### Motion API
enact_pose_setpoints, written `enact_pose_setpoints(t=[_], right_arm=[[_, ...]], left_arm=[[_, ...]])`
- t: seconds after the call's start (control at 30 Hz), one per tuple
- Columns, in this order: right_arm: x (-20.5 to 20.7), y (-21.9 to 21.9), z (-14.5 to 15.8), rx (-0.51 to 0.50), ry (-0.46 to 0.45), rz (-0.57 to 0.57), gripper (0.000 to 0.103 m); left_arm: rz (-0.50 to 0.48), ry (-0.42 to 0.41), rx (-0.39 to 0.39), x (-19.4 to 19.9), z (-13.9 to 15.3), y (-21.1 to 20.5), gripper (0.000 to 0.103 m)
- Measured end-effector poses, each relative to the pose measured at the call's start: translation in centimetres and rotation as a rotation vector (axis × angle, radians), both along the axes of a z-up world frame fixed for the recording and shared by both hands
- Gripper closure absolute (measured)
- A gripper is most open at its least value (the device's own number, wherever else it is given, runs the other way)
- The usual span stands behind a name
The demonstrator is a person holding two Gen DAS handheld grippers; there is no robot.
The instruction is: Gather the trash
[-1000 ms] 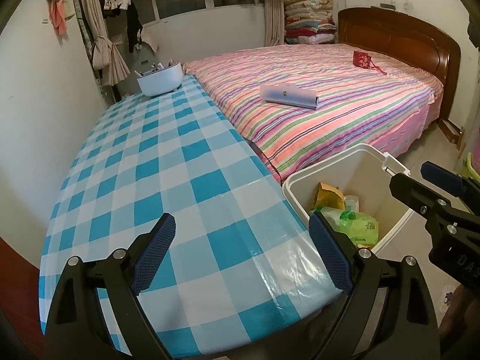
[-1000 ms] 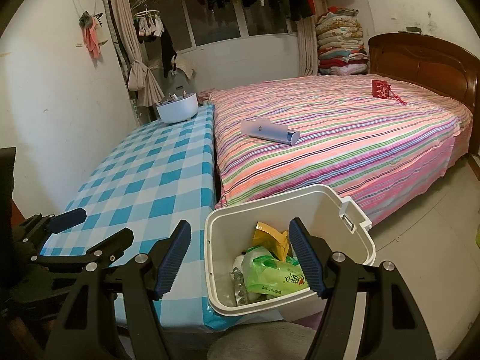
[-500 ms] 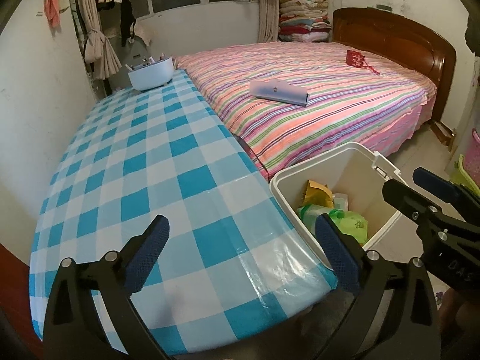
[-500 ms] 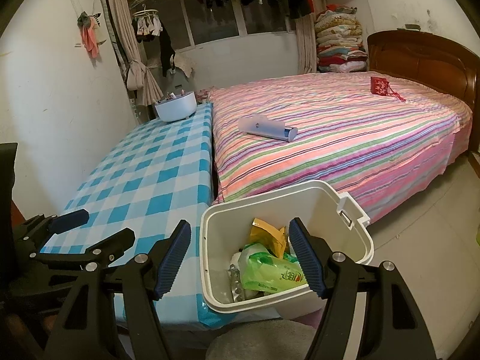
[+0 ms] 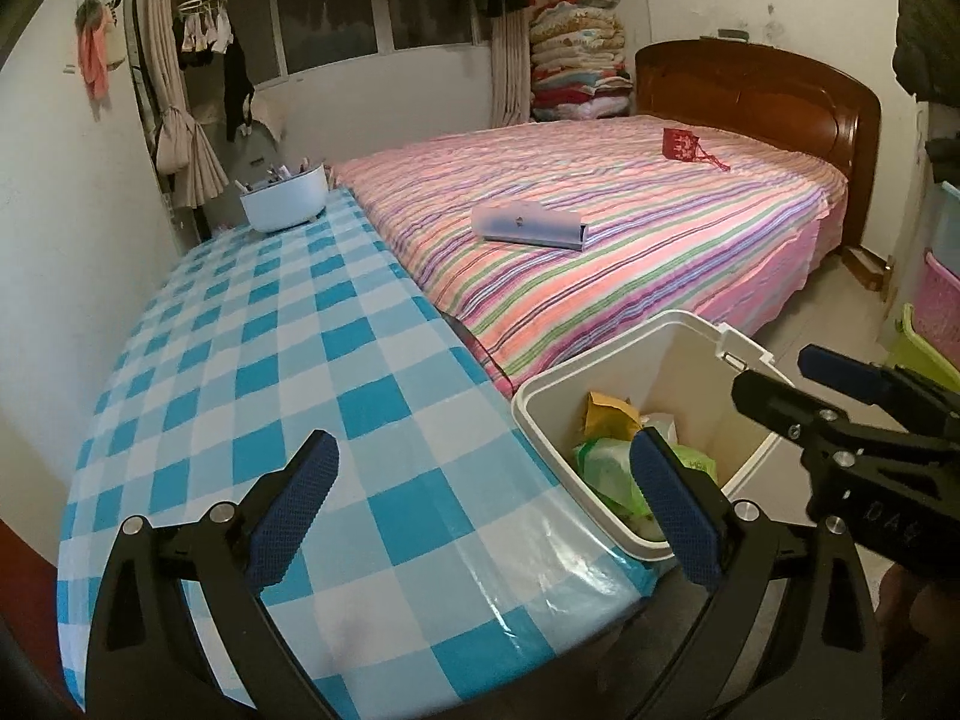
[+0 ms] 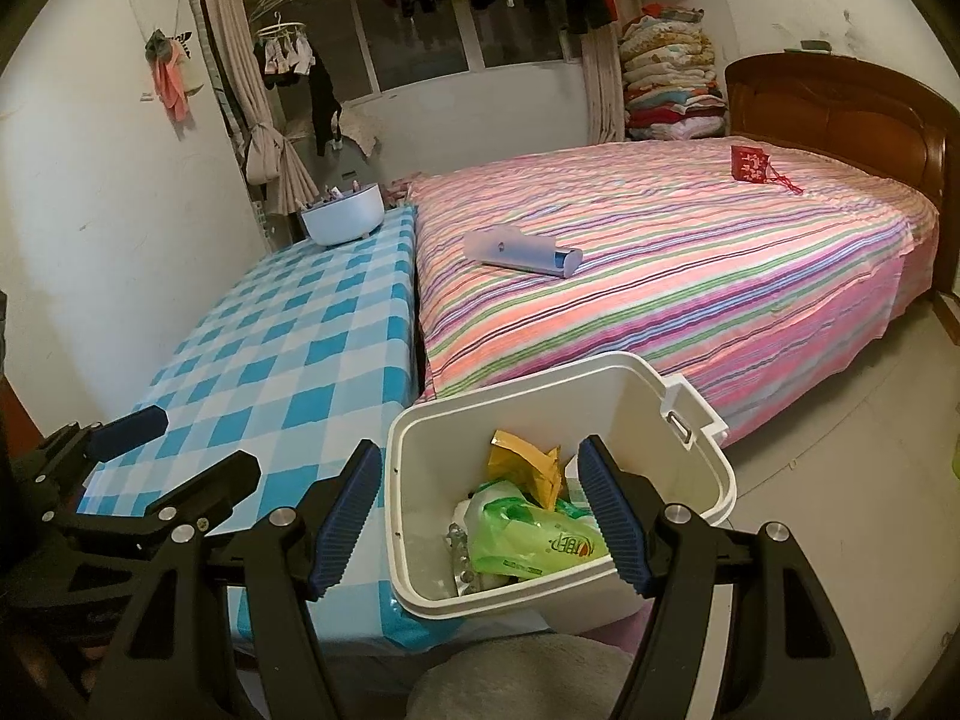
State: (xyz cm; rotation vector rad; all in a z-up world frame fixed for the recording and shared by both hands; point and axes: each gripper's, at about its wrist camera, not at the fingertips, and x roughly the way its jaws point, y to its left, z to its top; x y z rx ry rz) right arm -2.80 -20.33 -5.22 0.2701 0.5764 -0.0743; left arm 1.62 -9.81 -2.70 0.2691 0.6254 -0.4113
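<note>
A: Where does the trash sit?

B: In the white bin (image 6: 708,480), which stands on the floor at the near corner of the counter (image 5: 252,360), touching the blue-checked cloth. Inside lie a green plastic bag (image 6: 528,534), a yellow wrapper (image 6: 528,465) at about 12 o'clock from the bag, and some clear crumpled bits at 9 o'clock from it.

A: And the left gripper (image 5: 483,498)?

B: Its jaws stand wide apart over the counter's near edge, nothing between them. Its right pad overlaps the bin's rim in the left wrist view.

A: The right gripper (image 6: 480,519)?

B: Jaws apart too, less wide, poised above the bin's opening with nothing pinched. The trash shows between the pads, lower down.

A: Anything else about?

B: A pale bowl (image 5: 285,204) at the counter's far end, and on the striped bed (image 6: 690,276) a grey-blue case (image 6: 522,252) with a red pouch (image 6: 750,163) at about 2 o'clock from it.
</note>
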Motion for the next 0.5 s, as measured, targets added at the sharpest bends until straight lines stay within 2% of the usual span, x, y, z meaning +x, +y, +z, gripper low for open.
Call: enact_pose_setpoints(t=[0.33,0.5], right_arm=[[-0.4,-0.9,0.9,0.005,-0.031,-0.025,0.037],[-0.3,-0.6,1.0,0.006,-0.036,-0.013,0.037]], left_arm=[[0.033,-0.002,0.049,-0.2,-0.7,0.4,0.007],[0.051,-0.03,0.057,-0.9,0.4,0.3,0.007]])
